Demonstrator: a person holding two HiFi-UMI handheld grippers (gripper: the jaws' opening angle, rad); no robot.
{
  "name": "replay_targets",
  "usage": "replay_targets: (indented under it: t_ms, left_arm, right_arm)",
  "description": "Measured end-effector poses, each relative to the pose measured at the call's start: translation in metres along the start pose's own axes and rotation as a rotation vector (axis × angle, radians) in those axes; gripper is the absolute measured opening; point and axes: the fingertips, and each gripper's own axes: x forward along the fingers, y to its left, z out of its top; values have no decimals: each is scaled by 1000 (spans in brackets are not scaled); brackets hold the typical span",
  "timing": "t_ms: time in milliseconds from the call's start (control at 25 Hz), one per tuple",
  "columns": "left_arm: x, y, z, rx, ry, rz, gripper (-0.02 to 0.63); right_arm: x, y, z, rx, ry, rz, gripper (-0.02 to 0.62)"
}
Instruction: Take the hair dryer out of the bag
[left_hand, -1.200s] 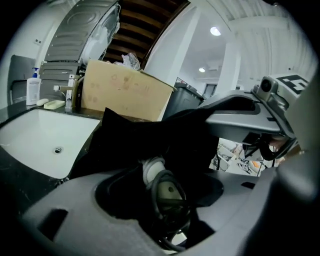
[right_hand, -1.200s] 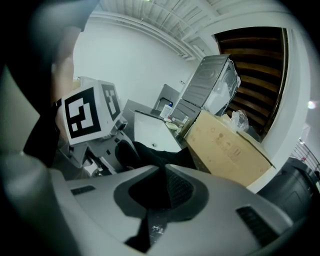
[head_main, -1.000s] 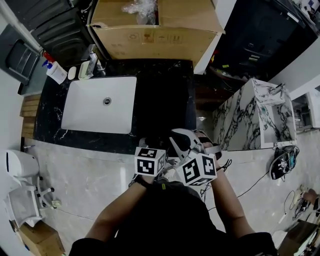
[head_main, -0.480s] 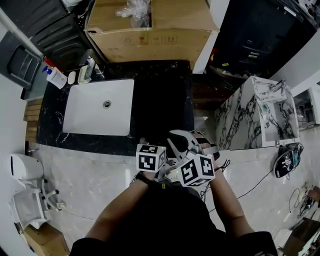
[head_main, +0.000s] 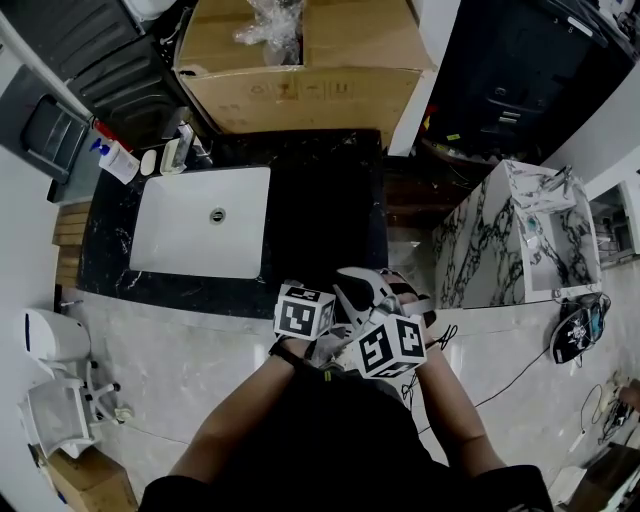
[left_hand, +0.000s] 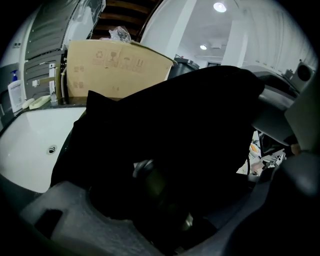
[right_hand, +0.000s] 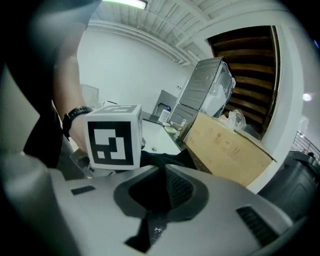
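The black bag (left_hand: 190, 115) fills the left gripper view with its mouth gaping toward me. Deep inside lies the hair dryer (left_hand: 152, 182), a dark barrel with a pale rim, mostly in shadow. My left gripper (left_hand: 170, 220) is open at the bag's mouth and its jaws have just been opening; the dryer is ahead of them, untouched. My right gripper (right_hand: 162, 172) is shut on a fold of the bag's black fabric (right_hand: 156, 200) and holds it up. In the head view both grippers, left cube (head_main: 303, 312) and right gripper (head_main: 365, 295), sit close together at the counter's front edge.
A white sink (head_main: 200, 220) is set in the black counter (head_main: 330, 190) to the left. A large cardboard box (head_main: 300, 60) stands behind it, with a soap bottle (head_main: 118, 158) at the sink's corner. A marble-patterned cabinet (head_main: 500, 230) stands right; cables lie on the floor.
The left gripper has tipped and sunk slightly toward the bag's mouth. The right gripper has kept its hold in the same place.
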Motion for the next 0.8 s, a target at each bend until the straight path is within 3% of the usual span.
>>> replay_targets:
  t_ms: [360, 640, 800]
  left_arm:
    - [11, -4, 6, 102, 39, -31, 296]
    - [9, 2, 10, 72, 29, -31, 261]
    - [2, 2, 11, 95, 8, -44, 250]
  right_arm:
    - [2, -5, -13, 25, 7, -22, 34]
    - [1, -7, -17, 23, 29, -45, 34]
    - [2, -7, -15, 15, 38, -59, 34]
